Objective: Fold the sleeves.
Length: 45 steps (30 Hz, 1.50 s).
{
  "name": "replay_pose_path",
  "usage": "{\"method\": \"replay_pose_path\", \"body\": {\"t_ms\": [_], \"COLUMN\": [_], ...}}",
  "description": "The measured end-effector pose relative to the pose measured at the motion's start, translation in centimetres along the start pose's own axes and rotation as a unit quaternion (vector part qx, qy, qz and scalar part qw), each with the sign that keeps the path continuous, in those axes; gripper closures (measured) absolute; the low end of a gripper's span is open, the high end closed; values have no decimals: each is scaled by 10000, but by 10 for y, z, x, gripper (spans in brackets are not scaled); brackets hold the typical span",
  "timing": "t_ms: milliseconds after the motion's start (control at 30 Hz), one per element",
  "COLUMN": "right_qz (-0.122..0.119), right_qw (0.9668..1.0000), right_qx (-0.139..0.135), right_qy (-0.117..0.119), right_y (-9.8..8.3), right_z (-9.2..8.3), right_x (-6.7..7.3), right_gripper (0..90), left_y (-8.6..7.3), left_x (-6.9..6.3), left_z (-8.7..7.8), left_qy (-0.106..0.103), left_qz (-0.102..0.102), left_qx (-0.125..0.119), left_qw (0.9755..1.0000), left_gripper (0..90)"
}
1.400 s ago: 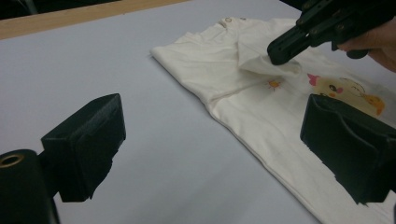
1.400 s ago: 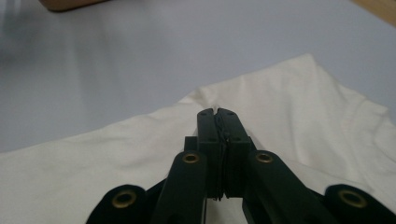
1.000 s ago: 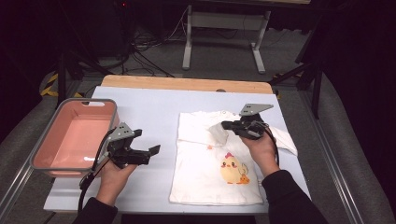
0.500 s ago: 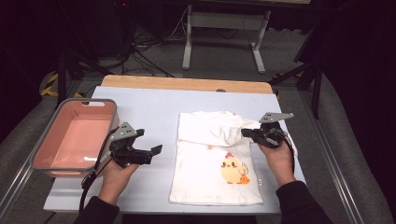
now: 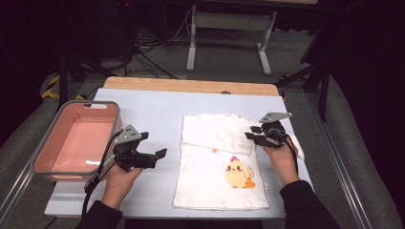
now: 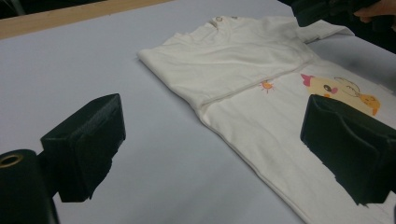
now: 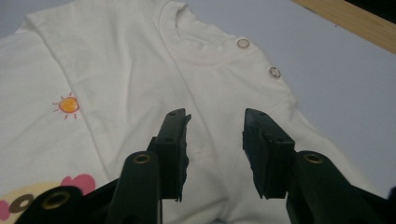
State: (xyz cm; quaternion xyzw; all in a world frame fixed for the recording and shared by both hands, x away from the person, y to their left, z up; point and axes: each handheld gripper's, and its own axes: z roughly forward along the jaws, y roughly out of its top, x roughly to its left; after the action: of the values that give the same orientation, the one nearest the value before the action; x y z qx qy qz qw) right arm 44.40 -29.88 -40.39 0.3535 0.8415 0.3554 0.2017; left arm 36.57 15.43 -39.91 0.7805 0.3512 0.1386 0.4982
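- White T-shirt (image 5: 222,162) lying flat on the table (image 5: 157,107), right of centre, chick print (image 5: 237,172) facing up, one sleeve folded across the chest
- Right tool (image 5: 260,136) over the shirt's right shoulder area, held in the person's right hand (image 5: 279,155)
- Jaws just been opening there, now standing partly spread, nothing between them, bare white cloth below in the right gripper view
- Two snap buttons (image 7: 258,57) visible by the collar (image 7: 196,42), just beyond the right tool's tips
- Left tool (image 5: 155,155) resting over bare table, just left of the shirt's edge, gripped in the left hand (image 5: 119,179)
- Jaws spread wide, empty, pointing toward the shirt
- Pink basket (image 5: 40,164) sitting at the table's left side, near the left tool but apart from it
- Little sun print (image 7: 68,105) showing left of the right tool's jaws
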Motion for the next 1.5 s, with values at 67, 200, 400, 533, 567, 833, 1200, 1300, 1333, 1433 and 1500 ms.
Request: {"method": "replay_pose_path", "body": {"t_ms": [67, 200, 400, 533, 567, 833, 1200, 1300, 1333, 1433, 1500], "right_qz": [21, 166, 485, 559, 596, 902, 1095, 1127, 1133, 1201, 1217], "right_qw": [9999, 9994, 9978, 9969, 9965, 9928, 9885, 9872, 9869, 9856, 9848], "right_qx": [-138, -265, -157, -33, -2, 236, 533, 616, 655, 702, 751], "right_qy": [-9, -175, -435, -556, -585, -758, -900, -943, -944, -966, -985], "right_y": [0, -2, -12, -17, -19, -35, -50, -54, -55, -59, -61], "right_z": [0, -3, -12, -15, -16, -17, -15, -14, -13, -13, -13], "right_x": [-2, -15, -44, -56, -59, -82, -101, -105, -106, -110, -112], "right_gripper": [521, 445, 434, 446, 454, 493, 538, 537, 538, 537, 538], "left_y": [0, 0, 1, 1, 1, 0, -2, -3, -4, -4, -4], "left_x": [0, 0, 1, 1, 0, -1, -3, -3, -3, -2, -3], "left_z": [0, -1, 0, 0, 0, -2, -7, -9, -10, -11, -11], "left_qy": [-9, -46, -155, -209, -195, -197, -170, -135, -137, -129, -125], "left_qz": [10, 18, 5, 49, 73, 155, 151, 166, 140, 151, 138], "left_qx": [-2, -46, -119, -172, -190, -189, -107, -94, -100, -100, -100], "left_qw": [10000, 10000, 9998, 9996, 9996, 9995, 9997, 9997, 9998, 9998, 9998], "left_gripper": [73, 64, 45, 39, 32, 15, 15, 14, 14, 14, 14]}}
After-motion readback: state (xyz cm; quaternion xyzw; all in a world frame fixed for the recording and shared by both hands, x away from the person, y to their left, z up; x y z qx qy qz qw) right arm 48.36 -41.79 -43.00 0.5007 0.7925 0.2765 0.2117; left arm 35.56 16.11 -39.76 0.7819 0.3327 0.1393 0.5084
